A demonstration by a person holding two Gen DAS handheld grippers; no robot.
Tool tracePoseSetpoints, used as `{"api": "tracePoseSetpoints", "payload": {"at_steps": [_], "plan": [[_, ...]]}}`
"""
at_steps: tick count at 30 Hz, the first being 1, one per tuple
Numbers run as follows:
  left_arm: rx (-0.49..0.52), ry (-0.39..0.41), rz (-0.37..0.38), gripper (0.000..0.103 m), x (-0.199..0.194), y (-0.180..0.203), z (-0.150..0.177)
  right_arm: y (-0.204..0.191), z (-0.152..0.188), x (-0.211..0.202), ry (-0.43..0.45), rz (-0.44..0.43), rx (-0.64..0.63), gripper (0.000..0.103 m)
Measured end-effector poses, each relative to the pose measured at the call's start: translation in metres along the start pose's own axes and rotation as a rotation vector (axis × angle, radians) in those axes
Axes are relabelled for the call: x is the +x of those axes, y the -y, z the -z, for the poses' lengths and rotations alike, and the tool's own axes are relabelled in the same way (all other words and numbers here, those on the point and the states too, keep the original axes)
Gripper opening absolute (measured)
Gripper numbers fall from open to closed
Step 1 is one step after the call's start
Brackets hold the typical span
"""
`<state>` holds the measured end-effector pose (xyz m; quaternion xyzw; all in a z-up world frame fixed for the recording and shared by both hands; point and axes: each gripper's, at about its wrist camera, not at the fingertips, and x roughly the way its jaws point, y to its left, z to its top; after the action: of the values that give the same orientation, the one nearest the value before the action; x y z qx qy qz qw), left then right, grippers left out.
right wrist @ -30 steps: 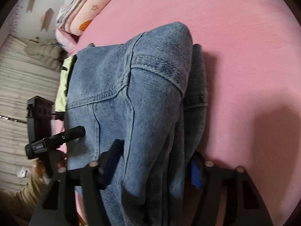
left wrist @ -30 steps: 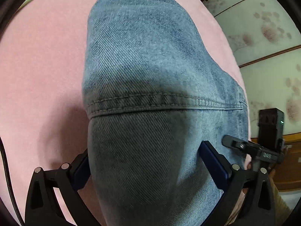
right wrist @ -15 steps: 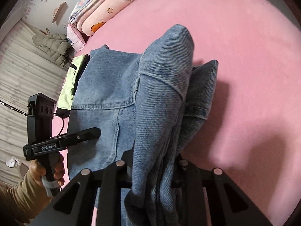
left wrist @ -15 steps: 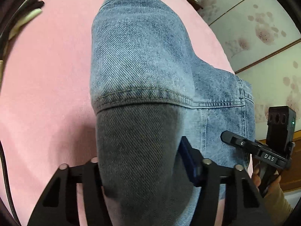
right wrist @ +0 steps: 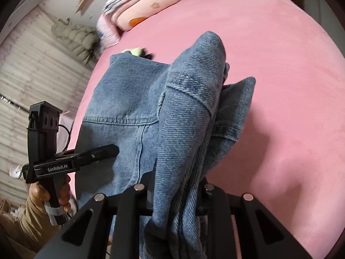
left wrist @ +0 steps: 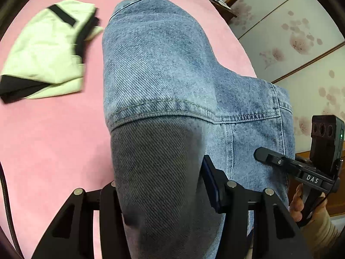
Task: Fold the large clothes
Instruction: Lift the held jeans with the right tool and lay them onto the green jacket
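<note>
A folded pale-green garment with black trim (left wrist: 46, 49) is lying at left on the pink bedsheet (left wrist: 54, 140). The left gripper (left wrist: 159, 185), half closed, is clamping a thick bunch of the blue denim jacket (left wrist: 163, 71); the right gripper (right wrist: 174, 196) (jaws narrow) is pinching another bunched fold, the jacket hanging over the sheet.

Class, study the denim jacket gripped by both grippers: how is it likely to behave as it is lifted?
The denim jacket is probably floppy: it drapes in folds from the right gripper. It likely feels fairly heavy, since the cloth looks thick where the left gripper bunches it. It seems unlikely to slip, as the weave looks coarse.
</note>
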<state>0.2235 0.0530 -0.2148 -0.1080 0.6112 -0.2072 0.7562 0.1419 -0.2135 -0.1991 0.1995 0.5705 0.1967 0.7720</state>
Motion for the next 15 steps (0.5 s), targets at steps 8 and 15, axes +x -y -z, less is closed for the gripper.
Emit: {"api": "tracePoseSetpoints", "payload": {"at_steps": [8,15], "plan": [[0.001,0.040,-0.075,0.050,-0.098,-0.082,-0.024,-0.116,-0.041,0.036,-0.036,-0.082,-0.100,0.019],[0.050,0.105,-0.115,0.050,-0.155,-0.167,-0.114,-0.196,-0.135,0.101,0.024,-0.149,-0.126,0.019]]}}
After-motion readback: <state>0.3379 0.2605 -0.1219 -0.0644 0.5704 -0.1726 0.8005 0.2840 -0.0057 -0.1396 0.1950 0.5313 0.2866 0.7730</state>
